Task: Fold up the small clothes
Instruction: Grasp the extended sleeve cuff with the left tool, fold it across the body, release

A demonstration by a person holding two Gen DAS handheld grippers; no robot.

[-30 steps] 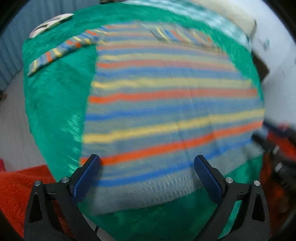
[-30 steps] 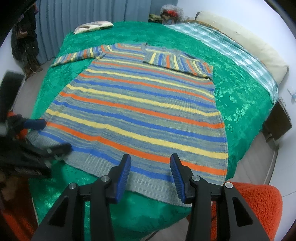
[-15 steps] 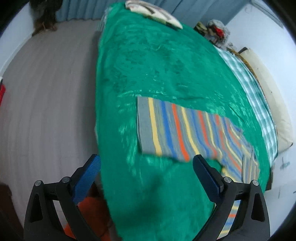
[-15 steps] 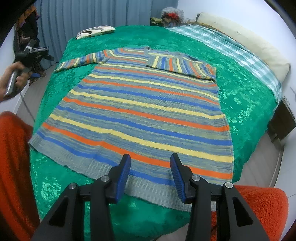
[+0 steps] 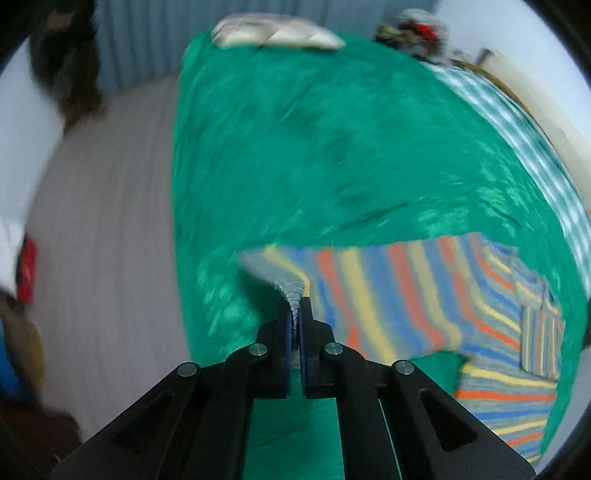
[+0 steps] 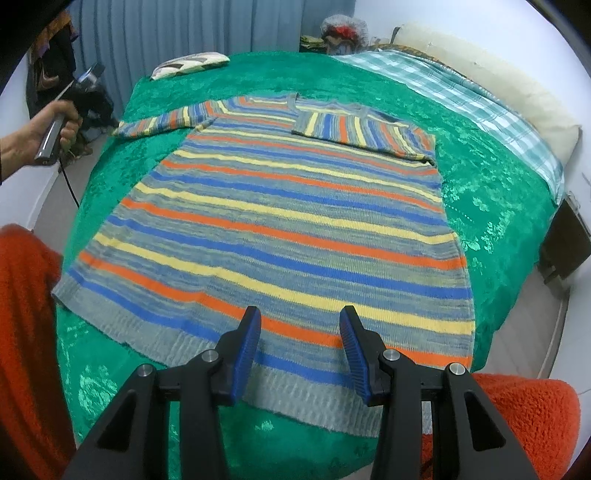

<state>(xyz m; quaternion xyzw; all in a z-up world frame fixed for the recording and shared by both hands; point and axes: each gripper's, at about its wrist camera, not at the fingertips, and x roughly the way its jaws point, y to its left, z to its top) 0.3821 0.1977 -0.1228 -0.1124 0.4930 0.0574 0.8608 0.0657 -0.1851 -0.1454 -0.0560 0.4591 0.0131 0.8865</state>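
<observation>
One sleeve done, the rest still to fold, as far as the frames show. Striped sweater lies flat, spread over the middle of the right wrist frame on the green bedspread. Folded sleeve lies across the chest, upper centre-right of that frame. Other sleeve is stretched out toward the upper left; its grey cuff is pinched between the fingers of the left hand-held gripper, jaws closed on the knit, lower centre of the left wrist frame. Judgement: second sleeve fold is starting; body folds remain. Right hand-held gripper hangs over the hem at bottom centre, jaws spread apart, holding nothing. The person's left hand shows at the left edge of the right wrist frame.

Surface: a bed, shiny patterned green cover, soft. Checked blanket and cream pillow along the upper right. Small patterned cushion at the far end, upper left. Blue-grey curtain behind. Orange fuzzy fabric in the bottom corners. Left wrist frame is motion-blurred.
</observation>
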